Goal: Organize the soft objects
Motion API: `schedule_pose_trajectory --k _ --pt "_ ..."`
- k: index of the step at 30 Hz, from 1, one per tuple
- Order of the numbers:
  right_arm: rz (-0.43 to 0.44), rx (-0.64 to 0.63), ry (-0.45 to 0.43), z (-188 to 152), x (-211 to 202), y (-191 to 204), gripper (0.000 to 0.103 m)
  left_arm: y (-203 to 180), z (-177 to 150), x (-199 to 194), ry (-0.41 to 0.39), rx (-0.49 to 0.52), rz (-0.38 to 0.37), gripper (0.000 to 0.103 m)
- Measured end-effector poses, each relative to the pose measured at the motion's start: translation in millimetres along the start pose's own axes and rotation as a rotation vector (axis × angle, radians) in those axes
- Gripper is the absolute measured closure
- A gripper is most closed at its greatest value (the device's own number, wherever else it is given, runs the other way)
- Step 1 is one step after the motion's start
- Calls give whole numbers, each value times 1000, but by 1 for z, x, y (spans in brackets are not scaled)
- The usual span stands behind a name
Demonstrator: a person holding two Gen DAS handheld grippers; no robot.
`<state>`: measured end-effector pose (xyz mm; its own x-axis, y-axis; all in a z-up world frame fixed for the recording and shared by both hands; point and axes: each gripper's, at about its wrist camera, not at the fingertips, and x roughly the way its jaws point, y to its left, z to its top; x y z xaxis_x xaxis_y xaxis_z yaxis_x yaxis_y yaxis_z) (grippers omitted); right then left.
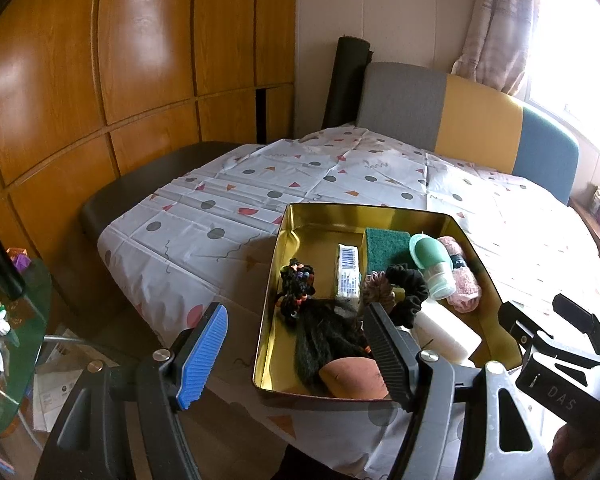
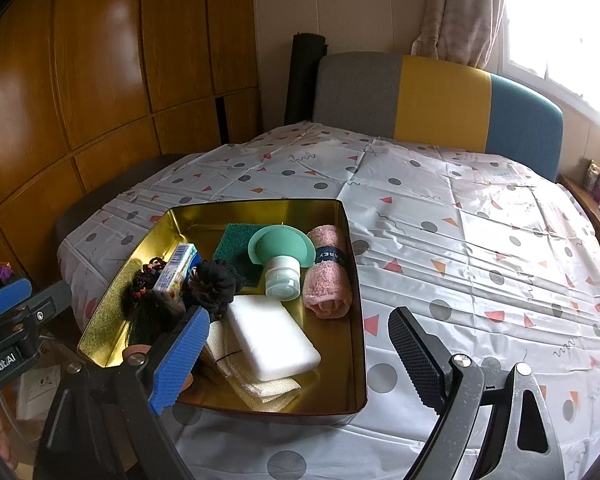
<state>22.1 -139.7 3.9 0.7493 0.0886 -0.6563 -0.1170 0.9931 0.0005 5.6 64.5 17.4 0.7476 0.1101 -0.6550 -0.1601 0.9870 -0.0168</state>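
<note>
A gold metal tin (image 2: 352, 280) sits on the patterned tablecloth near the table's front edge; it also shows in the left wrist view (image 1: 284, 248). Inside lie a white sponge (image 2: 272, 340), a rolled pink towel (image 2: 328, 276), a green silicone bottle (image 2: 282, 260), a green scouring pad (image 2: 230, 242), black scrunchies (image 2: 214, 282), dark hair ties (image 1: 296, 284), a small packet (image 1: 349, 276) and an orange sponge (image 1: 352, 378). My left gripper (image 1: 296, 344) is open and empty above the tin's near left corner. My right gripper (image 2: 300, 344) is open and empty over the tin's near right side.
The round table (image 2: 460, 240) carries a white cloth with dots and triangles. A grey, yellow and blue chair back (image 2: 440, 100) stands behind it. Wooden cabinets (image 1: 100, 80) line the left wall. A green glass side table (image 1: 16, 340) with clutter stands at the lower left.
</note>
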Motion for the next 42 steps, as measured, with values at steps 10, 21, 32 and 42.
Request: schedule_pose_trajectory --k 10,21,32,42 --pt "-1 0 -1 0 0 0 11 1 0 -1 0 1 0 31" --pt "-2 2 -2 -1 -1 -1 11 2 -1 -1 2 4 2 32" --pt "-11 18 -37 4 -10 -9 10 1 2 -5 -33 9 -3 32" --pt "-9 37 -12 -3 -4 -19 10 -4 -1 -1 -56 30 -42 45"
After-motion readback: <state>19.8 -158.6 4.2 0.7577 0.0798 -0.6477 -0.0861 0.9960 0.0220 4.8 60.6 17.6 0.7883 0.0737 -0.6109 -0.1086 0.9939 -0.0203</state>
